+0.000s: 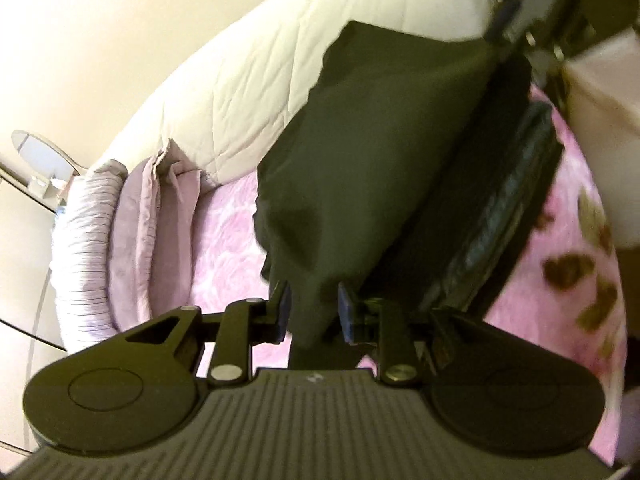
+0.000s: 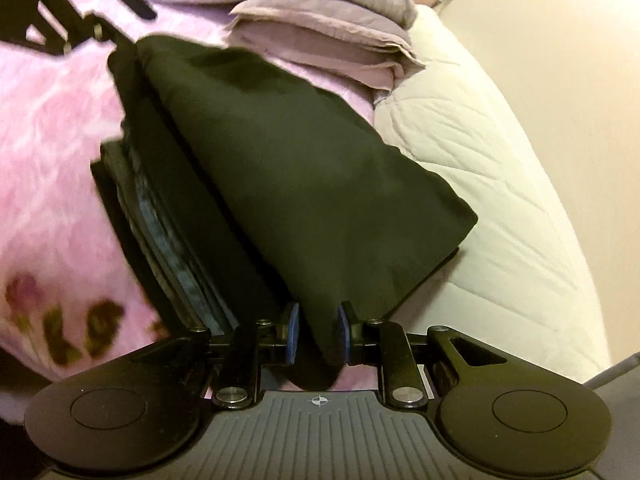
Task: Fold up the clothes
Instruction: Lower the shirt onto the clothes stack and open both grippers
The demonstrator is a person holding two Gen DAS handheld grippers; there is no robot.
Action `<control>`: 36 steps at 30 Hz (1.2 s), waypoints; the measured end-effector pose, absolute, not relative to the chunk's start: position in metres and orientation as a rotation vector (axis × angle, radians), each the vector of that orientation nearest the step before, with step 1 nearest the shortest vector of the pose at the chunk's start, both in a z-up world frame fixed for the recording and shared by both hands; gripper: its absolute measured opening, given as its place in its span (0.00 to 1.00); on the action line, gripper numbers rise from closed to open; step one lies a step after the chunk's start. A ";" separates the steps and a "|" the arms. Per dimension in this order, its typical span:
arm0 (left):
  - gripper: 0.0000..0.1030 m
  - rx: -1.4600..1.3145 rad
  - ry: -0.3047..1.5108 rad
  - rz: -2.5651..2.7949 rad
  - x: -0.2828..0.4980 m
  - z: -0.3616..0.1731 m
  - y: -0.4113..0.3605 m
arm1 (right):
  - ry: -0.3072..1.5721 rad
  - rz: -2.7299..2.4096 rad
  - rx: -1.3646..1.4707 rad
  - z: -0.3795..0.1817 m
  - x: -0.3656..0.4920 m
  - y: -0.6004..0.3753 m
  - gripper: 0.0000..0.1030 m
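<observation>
I am clamping the black garment (image 1: 360, 152) in both grippers, left gripper (image 1: 313, 312) and right gripper (image 2: 317, 334); with the jaws barely parted, the fabric may be slipping out.

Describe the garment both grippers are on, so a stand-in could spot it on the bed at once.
On the bed, look at the pink floral blanket beside the cream quilt. The black garment lies across their border, folded double, with its banded waistband edge toward the pink side. It is the only black cloth; the folded lilac bedding beyond it is pale.

Each wrist camera sat close behind its own claw, angled down across the bed (image 1: 224, 240); both views shared the dark garment (image 1: 360, 160) and the opposite claw.
</observation>
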State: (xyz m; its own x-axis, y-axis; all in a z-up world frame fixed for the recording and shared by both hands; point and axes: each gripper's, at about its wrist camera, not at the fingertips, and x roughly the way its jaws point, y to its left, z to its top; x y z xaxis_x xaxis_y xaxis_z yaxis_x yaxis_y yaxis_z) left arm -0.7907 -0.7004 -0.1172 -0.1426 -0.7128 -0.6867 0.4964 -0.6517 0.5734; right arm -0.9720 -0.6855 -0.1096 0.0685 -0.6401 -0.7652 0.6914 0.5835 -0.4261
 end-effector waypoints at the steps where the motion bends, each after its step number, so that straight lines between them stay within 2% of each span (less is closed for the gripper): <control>1: 0.22 1.310 -0.238 -1.893 -0.794 -0.120 -0.707 | 1.103 -1.008 0.080 -0.108 -0.972 -0.688 0.19; 5: 0.24 1.398 -0.043 -1.890 -0.796 -0.134 -0.730 | 1.033 -1.028 0.349 -0.113 -0.993 -0.706 0.19; 7: 0.24 1.375 -0.010 -1.885 -0.791 -0.126 -0.729 | 0.969 -1.050 0.486 -0.107 -1.010 -0.712 0.19; 10: 0.24 1.362 0.051 -1.839 -0.776 -0.115 -0.723 | 0.945 -1.075 0.566 -0.101 -1.024 -0.709 0.20; 13: 0.25 1.327 0.198 -1.767 -0.756 -0.105 -0.717 | 0.941 -1.094 0.642 -0.104 -1.033 -0.700 0.23; 15: 0.34 1.261 0.343 -1.717 -0.742 -0.100 -0.712 | 0.936 -1.108 0.700 -0.106 -1.038 -0.695 0.28; 17: 0.43 1.186 0.504 -1.661 -0.729 -0.095 -0.707 | 0.928 -1.127 0.751 -0.110 -1.042 -0.692 0.42; 20: 0.58 1.104 0.676 -1.589 -0.716 -0.092 -0.699 | 0.913 -1.141 0.826 -0.117 -1.044 -0.690 0.54; 24: 0.82 1.038 0.782 -1.539 -0.714 -0.092 -0.685 | 0.865 -1.139 0.943 -0.123 -1.045 -0.690 0.59; 26: 0.89 1.010 0.816 -1.535 -0.713 -0.091 -0.679 | 0.838 -1.150 0.988 -0.121 -1.043 -0.687 0.60; 30: 0.97 0.987 0.894 -1.558 -0.710 -0.091 -0.668 | 0.785 -1.186 1.018 -0.106 -1.034 -0.671 0.61; 36: 0.98 0.919 0.944 -1.585 -0.689 -0.079 -0.645 | 0.740 -1.259 1.012 -0.076 -1.010 -0.632 0.62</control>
